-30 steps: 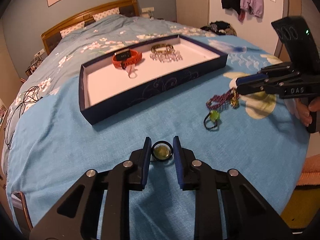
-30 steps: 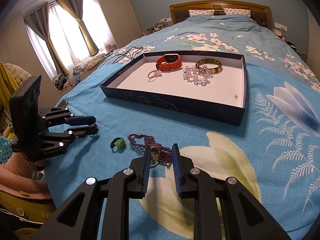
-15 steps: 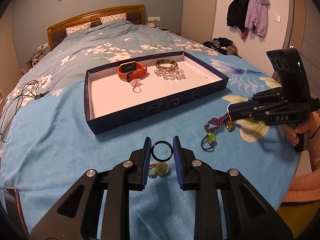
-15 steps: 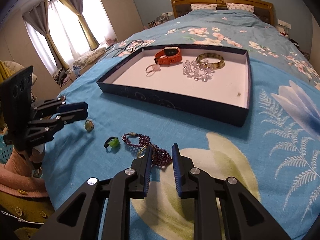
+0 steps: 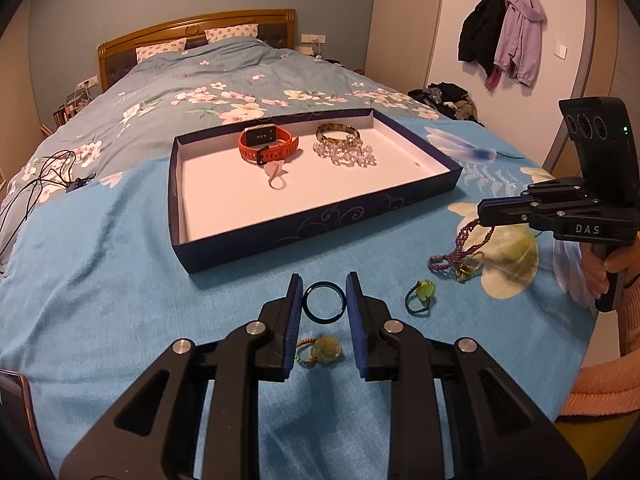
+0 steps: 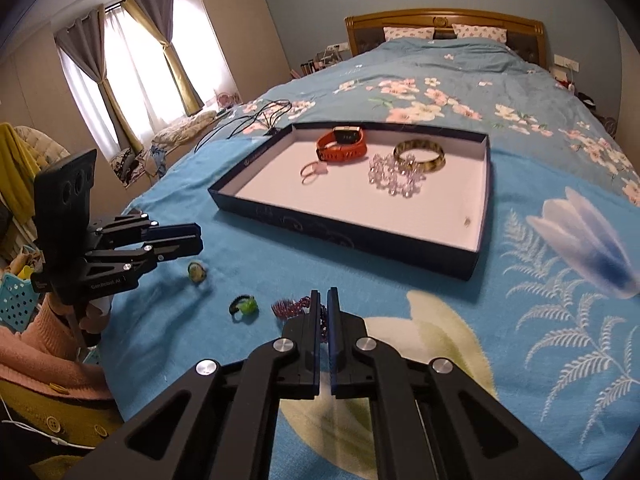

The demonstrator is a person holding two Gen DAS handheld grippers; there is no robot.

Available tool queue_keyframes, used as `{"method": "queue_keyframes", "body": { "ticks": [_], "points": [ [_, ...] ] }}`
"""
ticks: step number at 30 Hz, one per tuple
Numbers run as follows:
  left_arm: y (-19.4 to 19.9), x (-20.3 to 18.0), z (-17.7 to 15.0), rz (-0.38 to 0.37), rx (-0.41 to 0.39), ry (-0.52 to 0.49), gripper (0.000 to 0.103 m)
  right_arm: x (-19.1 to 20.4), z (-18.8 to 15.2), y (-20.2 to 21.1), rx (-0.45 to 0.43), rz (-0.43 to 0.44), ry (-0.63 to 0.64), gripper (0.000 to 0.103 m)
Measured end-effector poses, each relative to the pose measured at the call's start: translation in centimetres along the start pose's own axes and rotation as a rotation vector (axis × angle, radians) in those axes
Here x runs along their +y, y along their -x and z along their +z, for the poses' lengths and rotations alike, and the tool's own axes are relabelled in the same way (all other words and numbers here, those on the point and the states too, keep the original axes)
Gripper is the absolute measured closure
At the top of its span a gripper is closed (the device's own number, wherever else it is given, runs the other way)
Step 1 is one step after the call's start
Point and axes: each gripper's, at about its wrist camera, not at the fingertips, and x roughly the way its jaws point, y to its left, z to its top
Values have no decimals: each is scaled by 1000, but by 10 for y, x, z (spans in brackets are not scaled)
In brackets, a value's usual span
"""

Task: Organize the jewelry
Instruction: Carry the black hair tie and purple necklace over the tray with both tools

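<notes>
pinching a dark ring (image 5: pixel 323 308) above the blue bedspread (image 5: pixel 120 300), the left gripper (image 5: pixel 322 306) sits short of the tray's (image 5: pixel 320 226) near wall; the right gripper (image 6: pixel 324 312), clamped on the purple beaded chain (image 5: pixel 464 240), has open bedspread around it.

- The left tool (image 5: pixel 323 304) tilts downward, its jaws partly apart with a dark ring (image 5: pixel 323 303) pinched between them.
- The right tool (image 6: pixel 324 300) tilts downward, jaws pressed together on a purple beaded chain (image 6: pixel 294 306).
</notes>
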Motion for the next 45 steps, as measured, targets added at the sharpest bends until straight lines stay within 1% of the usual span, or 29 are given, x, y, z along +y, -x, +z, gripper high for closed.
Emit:
{"method": "queue_keyframes", "body": {
  "ticks": [9,15,24,38,45],
  "points": [
    [8,-9,21,-6,-52,-23,81,6,22,23,-104,-36,24,101],
    [7,-9,38,-1,-75,-30,81,4,34,26,-143,-40,22,101],
    [1,-7,55,7,-85,-31,81,4,55,24,-184,-42,31,101],
    [-24,-1,77,24,-74,-34,81,-7,80,10,-199,-50,22,101],
    [-37,2,84,28,-60,-28,81,-18,91,-7,-180,-55,1,101]
  ]
}}
